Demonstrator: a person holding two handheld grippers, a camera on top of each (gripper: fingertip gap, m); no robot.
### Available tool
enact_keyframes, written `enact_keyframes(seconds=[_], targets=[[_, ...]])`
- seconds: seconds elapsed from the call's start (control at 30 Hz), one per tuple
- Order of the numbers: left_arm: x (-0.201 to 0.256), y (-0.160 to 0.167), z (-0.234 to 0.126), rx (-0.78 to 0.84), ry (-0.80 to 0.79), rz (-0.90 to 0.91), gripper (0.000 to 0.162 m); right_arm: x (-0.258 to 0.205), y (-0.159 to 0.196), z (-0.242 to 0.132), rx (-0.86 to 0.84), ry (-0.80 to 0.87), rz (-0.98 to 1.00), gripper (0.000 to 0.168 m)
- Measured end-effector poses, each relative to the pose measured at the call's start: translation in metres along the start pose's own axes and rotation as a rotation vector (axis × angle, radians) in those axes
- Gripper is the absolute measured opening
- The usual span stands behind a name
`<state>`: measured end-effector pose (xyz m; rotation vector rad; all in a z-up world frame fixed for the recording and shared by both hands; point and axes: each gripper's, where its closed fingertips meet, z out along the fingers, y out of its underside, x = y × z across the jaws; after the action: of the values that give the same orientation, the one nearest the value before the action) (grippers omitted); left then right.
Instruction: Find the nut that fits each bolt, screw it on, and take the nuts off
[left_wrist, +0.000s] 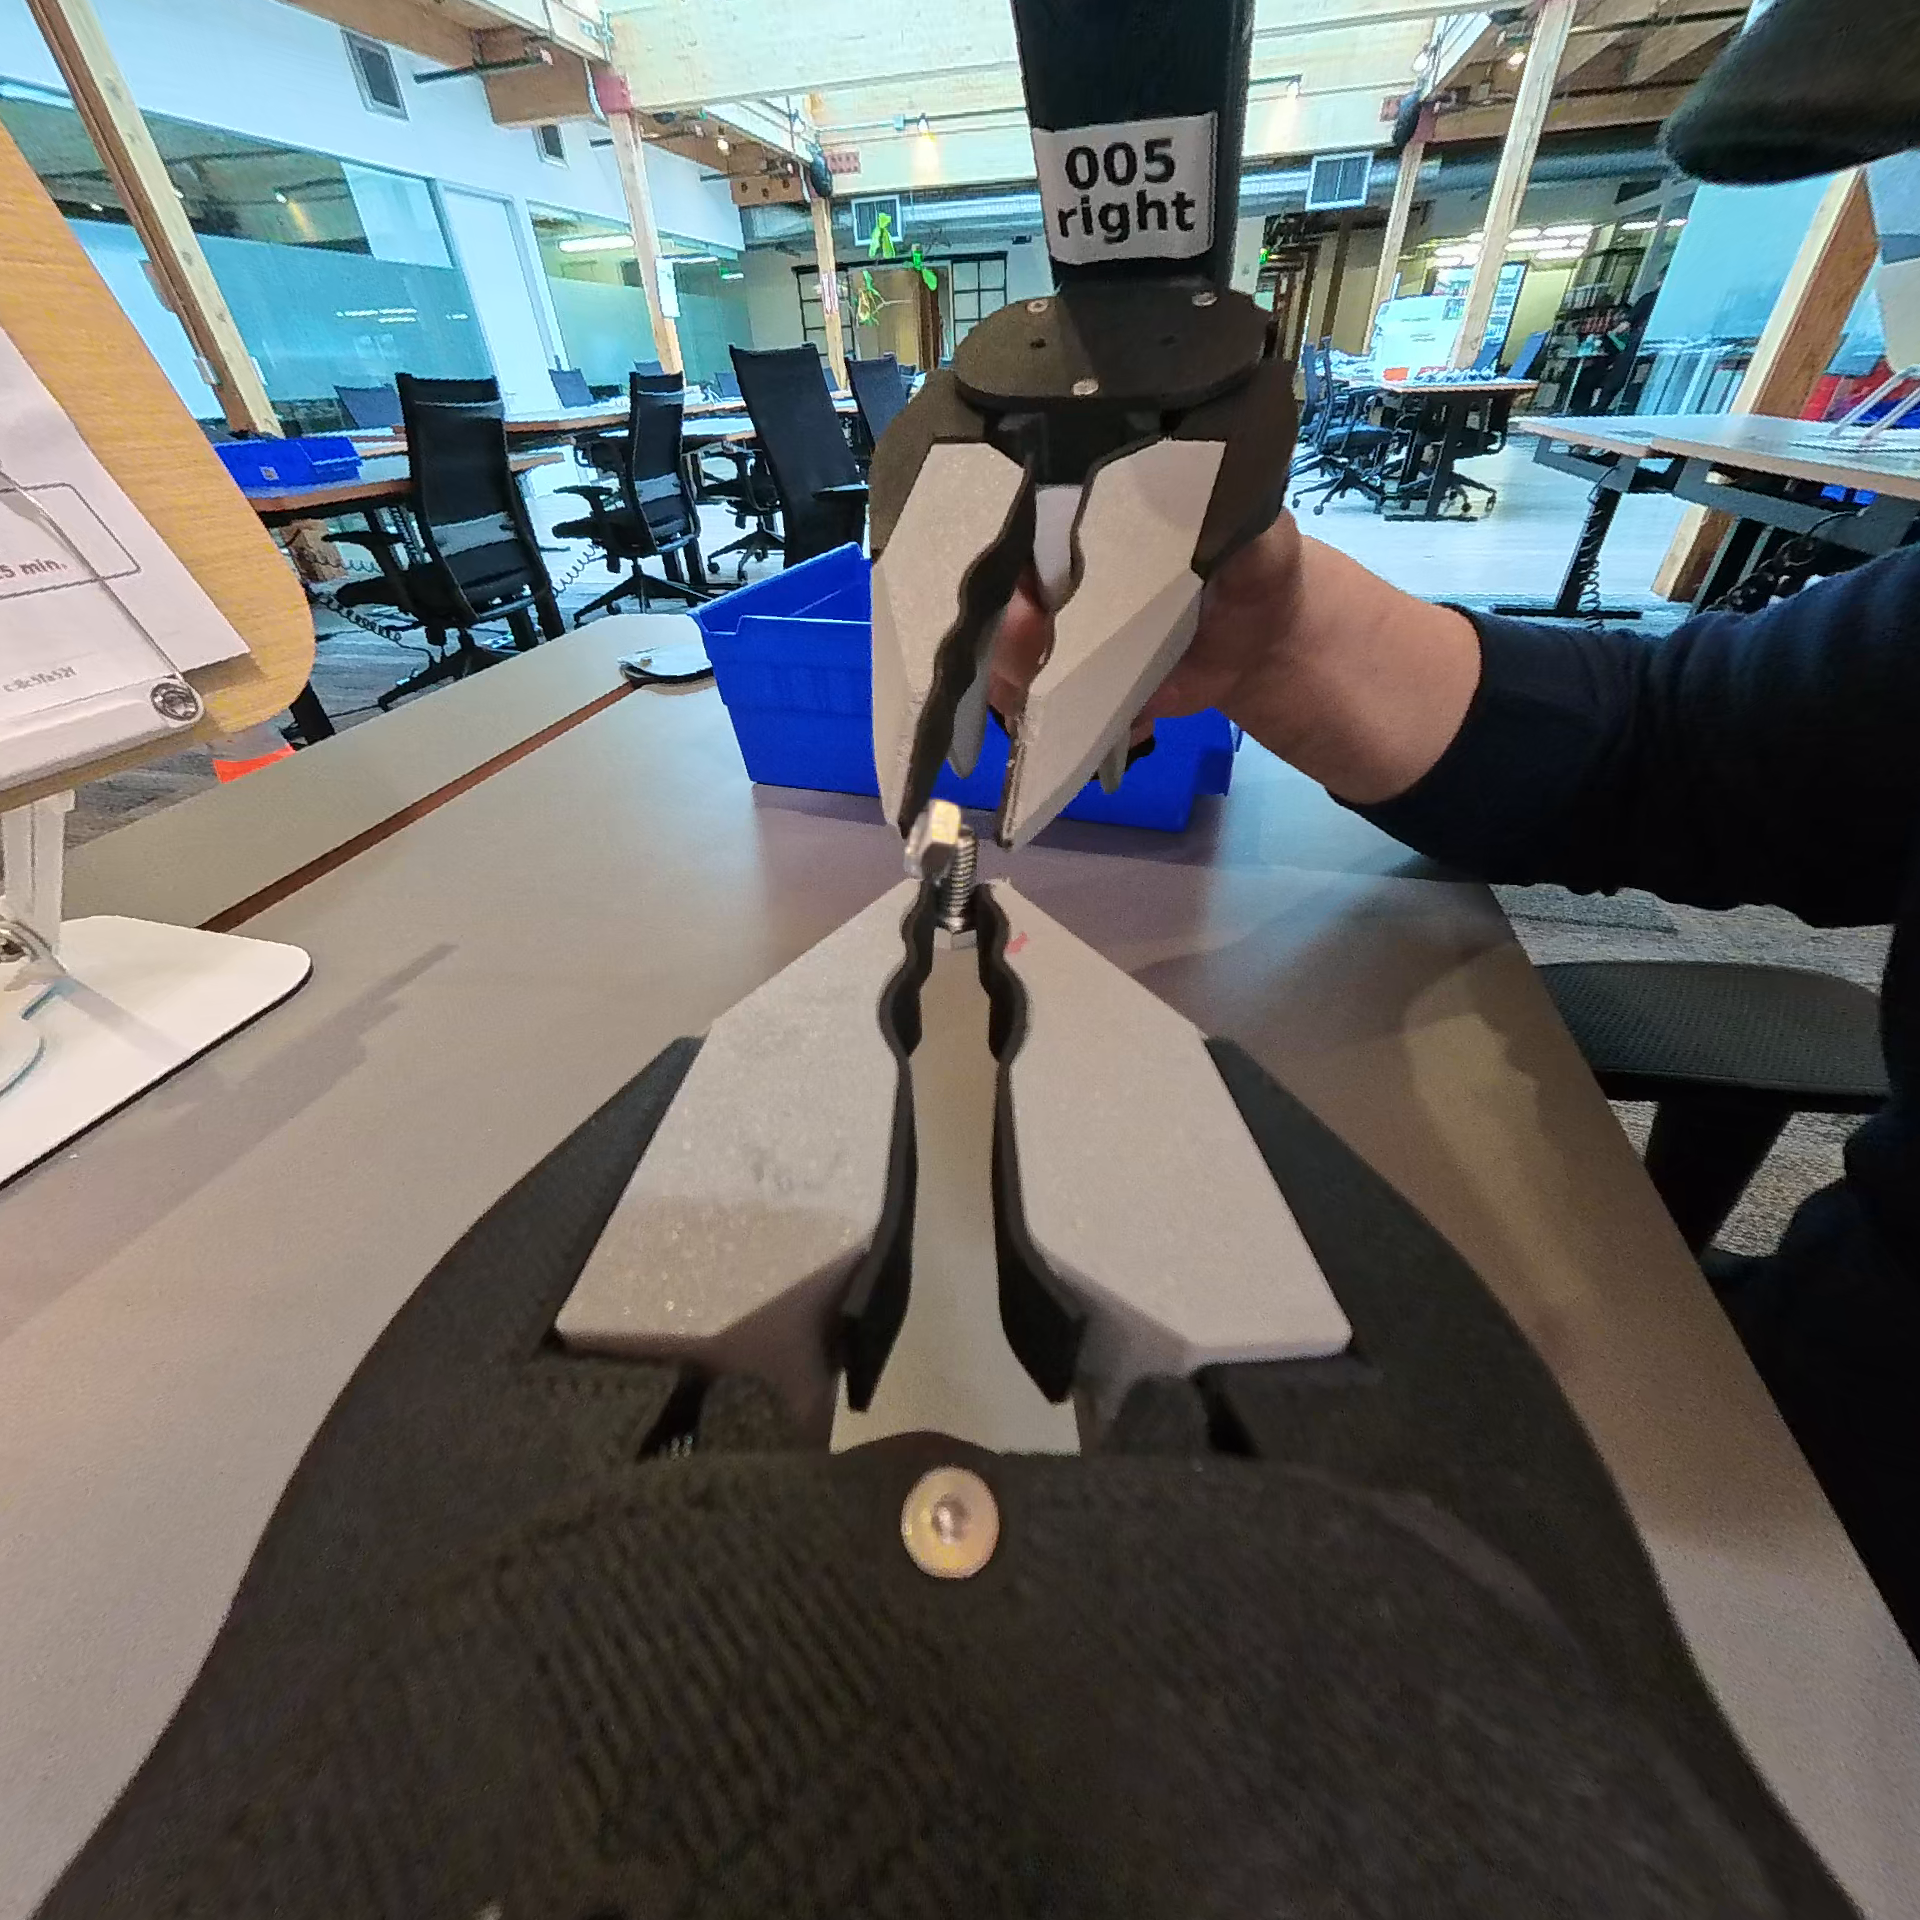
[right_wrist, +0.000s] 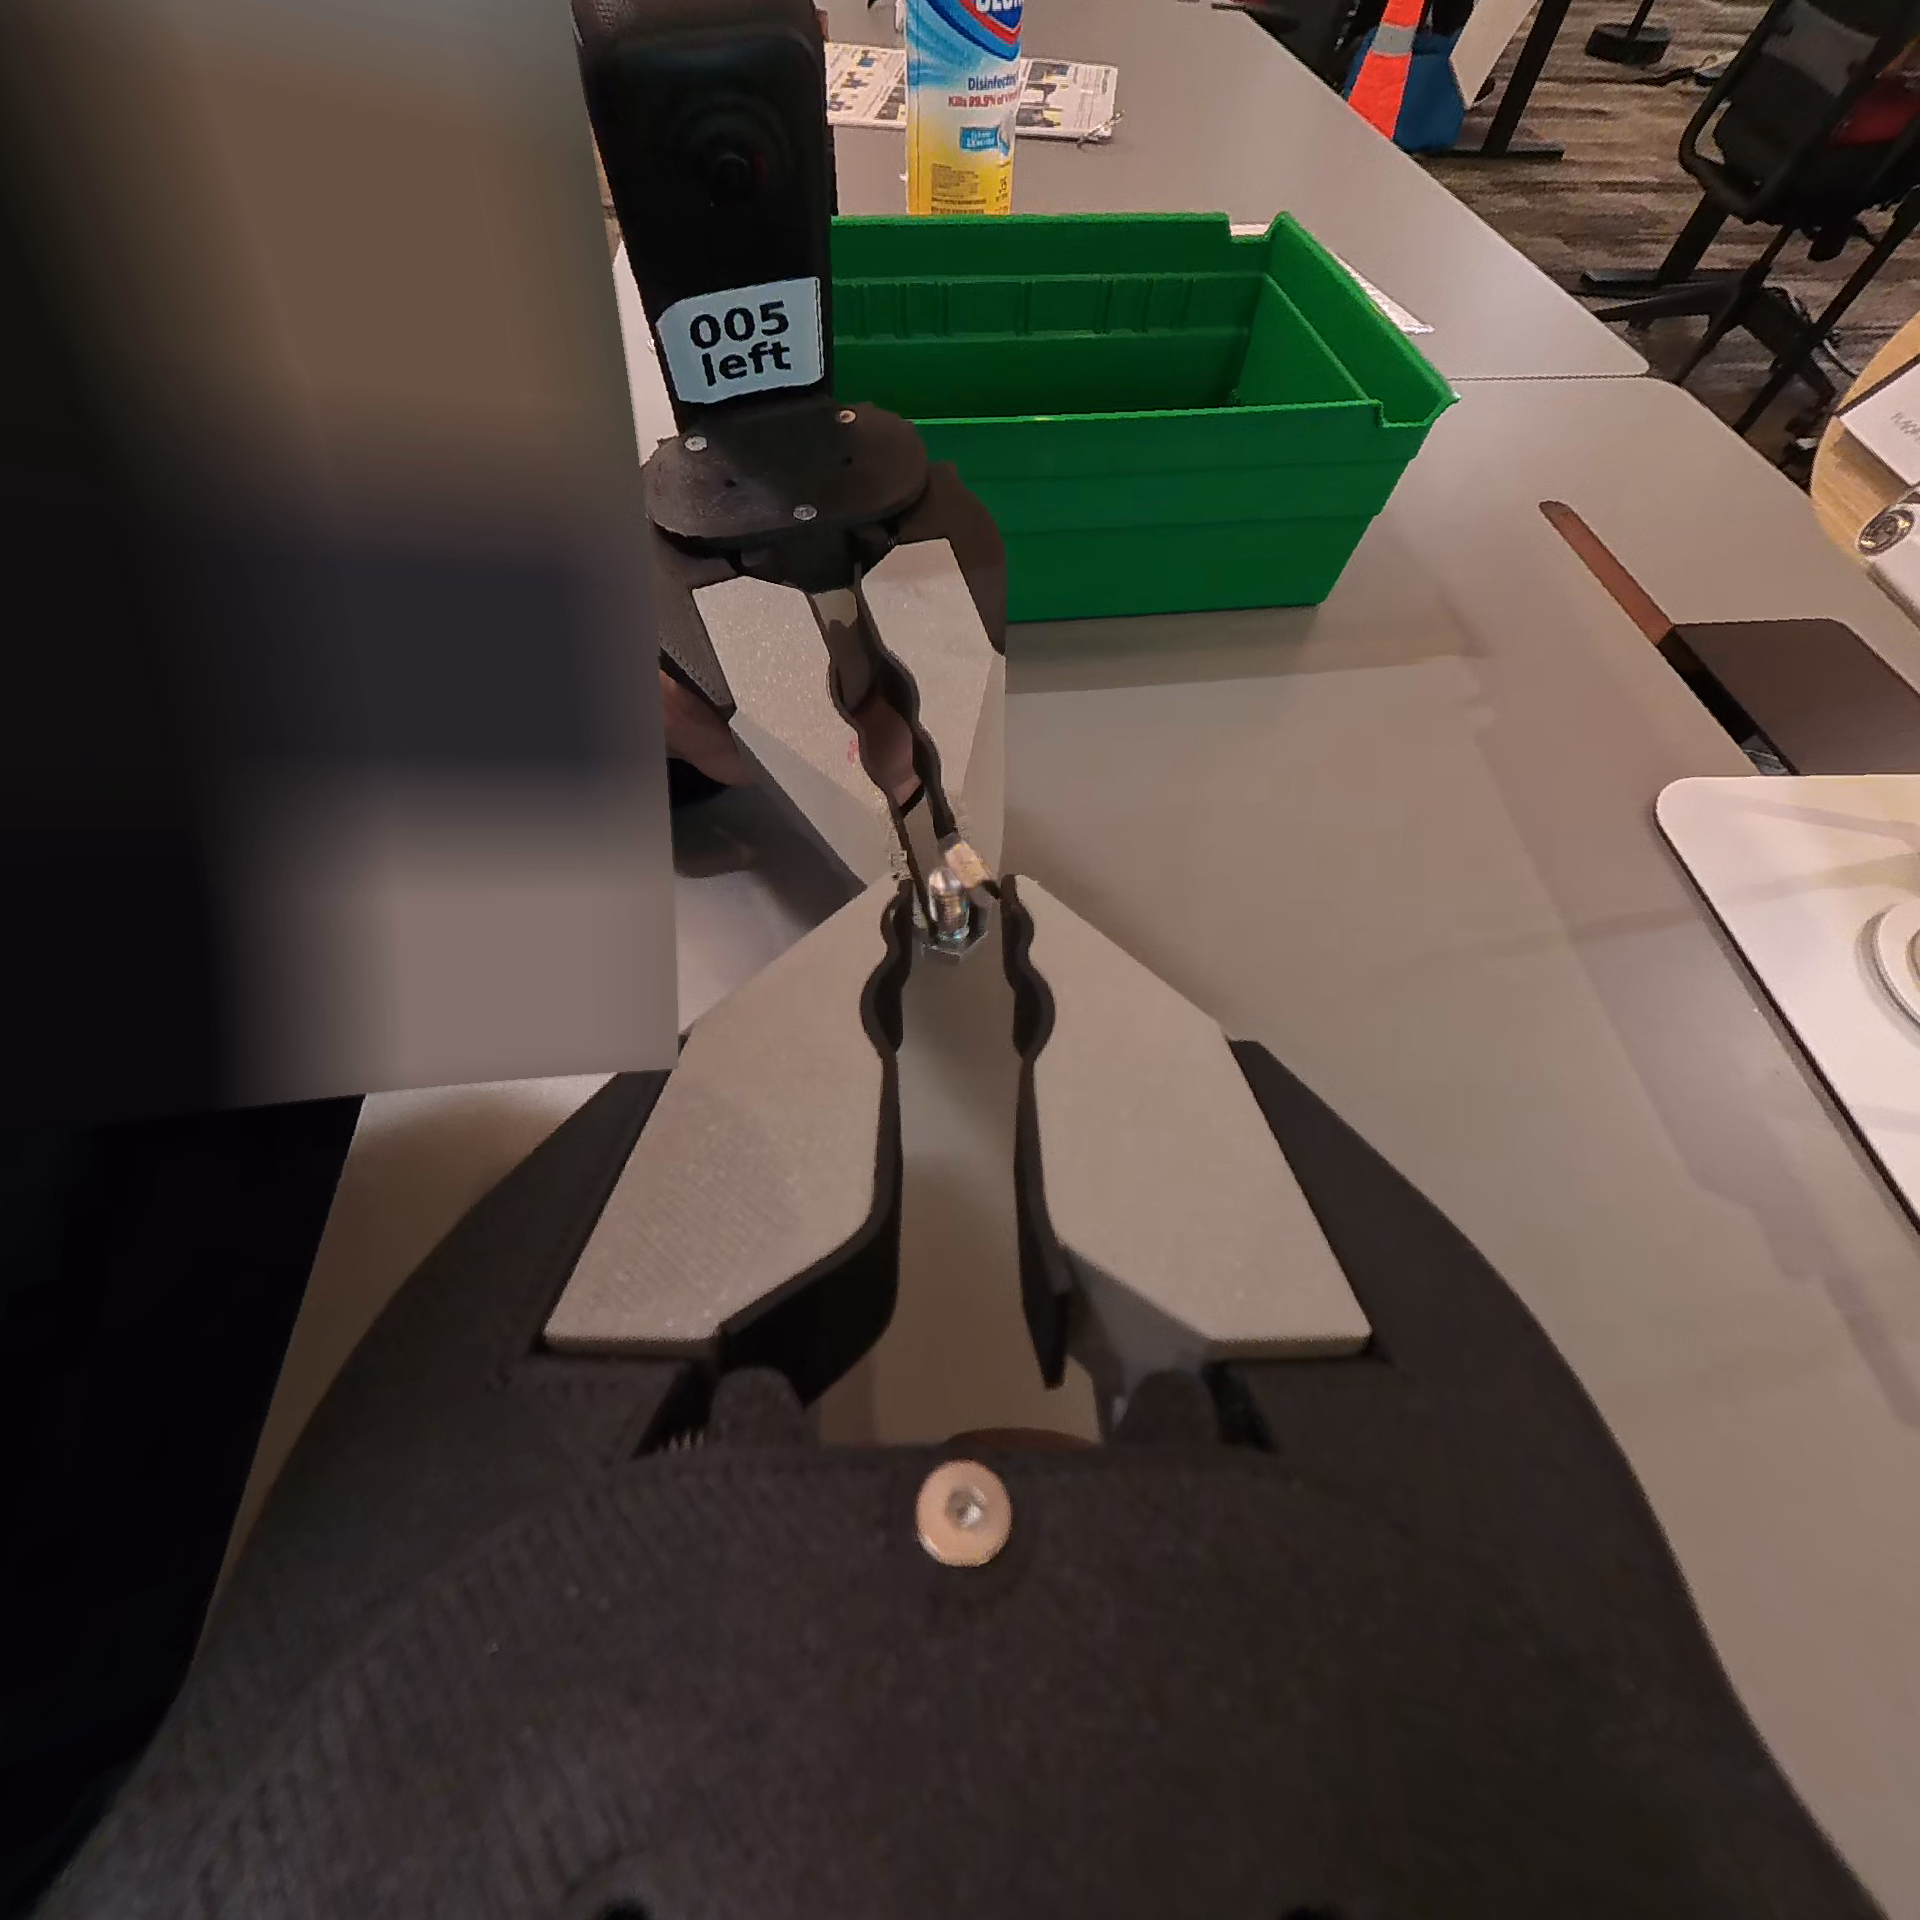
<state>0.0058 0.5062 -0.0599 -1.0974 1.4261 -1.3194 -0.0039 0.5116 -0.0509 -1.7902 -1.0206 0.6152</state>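
Left gripper (left_wrist: 954, 902) level, pinching bolt (left_wrist: 958, 883); right gripper (left_wrist: 954, 821) points down.

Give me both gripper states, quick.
Left gripper: closed on the bolt.
Right gripper: fingers apart around the nut, grip unclear.

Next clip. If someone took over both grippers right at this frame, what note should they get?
Left gripper: shut on the bolt, held above the table.
Right gripper: open, jaws loosely around the nut; one side touches, the other stands apart.
Nut: at the free end of the bolt's thread, apparently tilted.
Done: nut and bolt brought together.
Left: unclear whether it is going on or coming off; probably close on the nut and turn.
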Motion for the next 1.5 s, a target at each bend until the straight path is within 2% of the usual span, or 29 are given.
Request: enact_keyframes(seconds=[0.63,1.03,1.13,1.33,1.4,1.5], targets=[[-0.004,0.009,0.003,-0.047,-0.026,0.016,0.005,0.005,0.004,0.006,-0.012,0.031,0.018,0.012],[-0.013,0.019,0.004,-0.094,-0.059,-0.014,0.005,0.02,0.012,-0.002,0.011,0.089,0.114,0.012],[-0.02,0.021,0.001,-0.097,-0.083,-0.045,0.005,0.029,0.048,-0.006,-0.14,0.158,0.147,0.012],[-0.025,0.021,0.0,-0.093,-0.095,-0.065,0.005,0.023,0.131,-0.004,-0.508,0.155,0.223,0.012],[-0.023,0.023,0.001,-0.102,-0.093,-0.054,0.005,0.019,0.146,-0.005,-0.605,0.146,0.205,0.012],[-0.022,0.024,0.002,-0.105,-0.088,-0.056,0.005,0.018,0.145,0.002,-0.623,0.132,0.181,0.013]])
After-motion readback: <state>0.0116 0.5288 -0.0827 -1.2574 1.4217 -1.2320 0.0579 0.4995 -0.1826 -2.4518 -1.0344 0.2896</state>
